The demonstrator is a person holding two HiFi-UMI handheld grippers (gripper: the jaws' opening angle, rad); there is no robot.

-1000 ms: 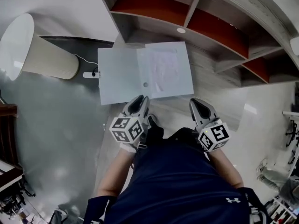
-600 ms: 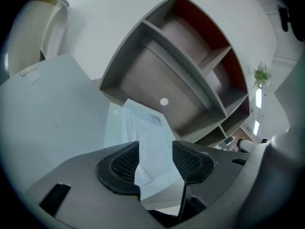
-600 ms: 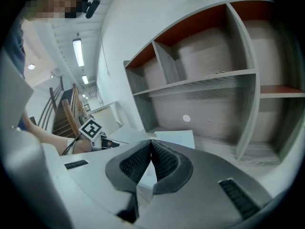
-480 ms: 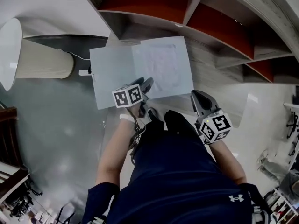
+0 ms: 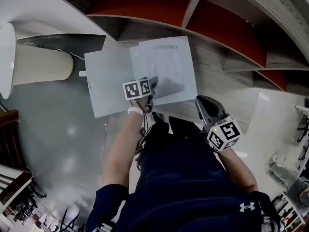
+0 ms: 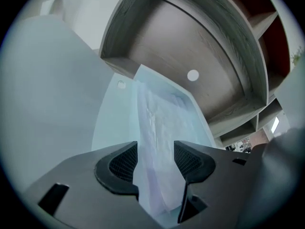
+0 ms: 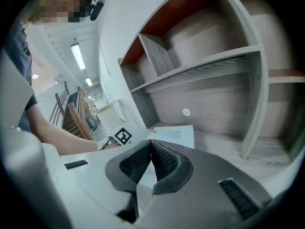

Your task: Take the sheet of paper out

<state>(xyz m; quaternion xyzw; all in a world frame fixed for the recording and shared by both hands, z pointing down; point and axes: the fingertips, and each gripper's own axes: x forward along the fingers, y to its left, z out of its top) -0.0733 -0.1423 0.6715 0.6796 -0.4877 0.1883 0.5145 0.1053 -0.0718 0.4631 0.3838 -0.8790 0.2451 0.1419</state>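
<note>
**Sheet straddled by left jaws, not yet pulled out**

Task is judged to be at an early stage; the sheet of paper (image 5: 166, 66) is seen lying on the right half of the open folder (image 5: 107, 88), which is spread flat on the wooden desk (image 5: 219, 74) below the shelf unit (image 5: 193, 13); nothing has been taken out yet.

The left gripper (image 5: 153, 83) is held out over the folder's near edge, close to the centre fold; in the left gripper view its jaws are seen apart, with the near edge of the sheet (image 6: 159, 128) rising between the two pads (image 6: 123, 163); no clamp is made out, though whether the left pad touches the paper cannot be told. The folder's left flap (image 6: 110, 123) is seen beside the sheet.

Left to do, by judgement: jaws to be closed on the sheet, sheet to be drawn clear of the folder.

The left forearm is stretched forward from the body, marker cube on top; the right gripper (image 5: 203, 104) is kept back near the torso, off the folder, pointed toward the desk; its jaws (image 7: 150, 151) are seen pressed together with nothing between them. A lamp (image 5: 38, 64) is seen well to the left.
</note>
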